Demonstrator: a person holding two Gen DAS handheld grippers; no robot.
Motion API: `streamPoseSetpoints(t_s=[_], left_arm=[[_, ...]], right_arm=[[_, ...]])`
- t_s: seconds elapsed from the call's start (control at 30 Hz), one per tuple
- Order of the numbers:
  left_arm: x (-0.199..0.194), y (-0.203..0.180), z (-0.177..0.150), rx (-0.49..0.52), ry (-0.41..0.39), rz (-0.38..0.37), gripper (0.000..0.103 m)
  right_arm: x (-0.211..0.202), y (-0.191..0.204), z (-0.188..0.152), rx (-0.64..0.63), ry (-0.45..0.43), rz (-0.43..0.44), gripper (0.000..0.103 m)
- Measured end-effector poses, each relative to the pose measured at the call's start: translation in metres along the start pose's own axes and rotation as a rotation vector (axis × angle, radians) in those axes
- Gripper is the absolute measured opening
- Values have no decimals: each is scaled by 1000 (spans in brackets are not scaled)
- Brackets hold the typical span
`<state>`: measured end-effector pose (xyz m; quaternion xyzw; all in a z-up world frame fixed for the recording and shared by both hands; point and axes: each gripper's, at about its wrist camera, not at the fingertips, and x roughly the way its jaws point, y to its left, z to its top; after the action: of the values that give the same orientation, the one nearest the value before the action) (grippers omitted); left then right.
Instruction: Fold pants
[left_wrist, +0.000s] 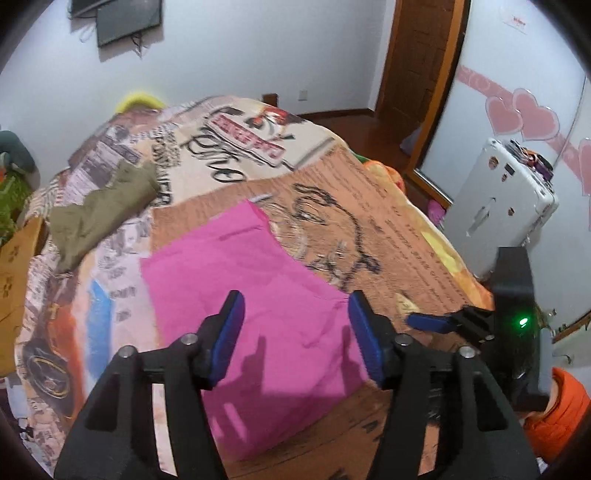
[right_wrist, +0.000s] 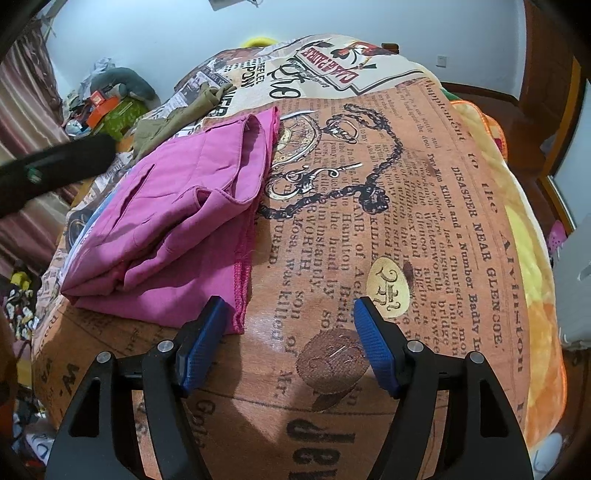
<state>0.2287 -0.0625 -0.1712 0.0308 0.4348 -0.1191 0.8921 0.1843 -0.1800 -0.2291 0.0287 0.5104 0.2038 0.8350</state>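
Pants (right_wrist: 173, 221), pink, lie folded in layers on a bed covered by a newspaper-print blanket (right_wrist: 424, 229), toward the left of the orange-brown panel. In the left wrist view the left tongs (left_wrist: 295, 332) hover over the near part of the pink cloth (left_wrist: 229, 280), jaws apart, nothing between the blue pads (left_wrist: 232, 328); the cloth shows in the gap below them. In the right wrist view the right tongs (right_wrist: 286, 343) stand just right of the pants' near stitched hem, jaws apart over bare blanket, the left pad near the hem corner, touching unclear.

Hidden or unclear: the left wrist view is motion-blurred, so folds and seams of the pants are not readable there. The near edge of the pants is covered by the left tongs' frame. The right tongs (left_wrist: 443, 321) appear at the right of that view, partly cut off by their own dark housing. An olive garment (left_wrist: 99, 210) lies crumpled far left on the blanket, well apart from the pants.

Edges and room: open blanket extends right and far of the pants; the bed's right edge drops toward a white case (left_wrist: 498, 199) and a wooden door (left_wrist: 417, 74).
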Motion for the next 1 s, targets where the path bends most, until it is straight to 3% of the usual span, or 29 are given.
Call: streamPoseSetpoints(t_s=[0.2,0.53,0.67,0.83,1.0], left_arm=[[6,57,-12,-69,54,119,61],[3,114,-27,-156,67,197,61],[10,122,-28,-159,75,195,62],[25,130,-18,-144,89,187,64],[46,140,0,-130,92,194,64]], right_arm=[[-15,1,4,10,-45,-5,68],[-32,31,40,26,-160,65,68],[-14,37,46,33,-147,58,68],[14,35,38,18,-59,28,68],[19,21,33,40,-28,57,68]])
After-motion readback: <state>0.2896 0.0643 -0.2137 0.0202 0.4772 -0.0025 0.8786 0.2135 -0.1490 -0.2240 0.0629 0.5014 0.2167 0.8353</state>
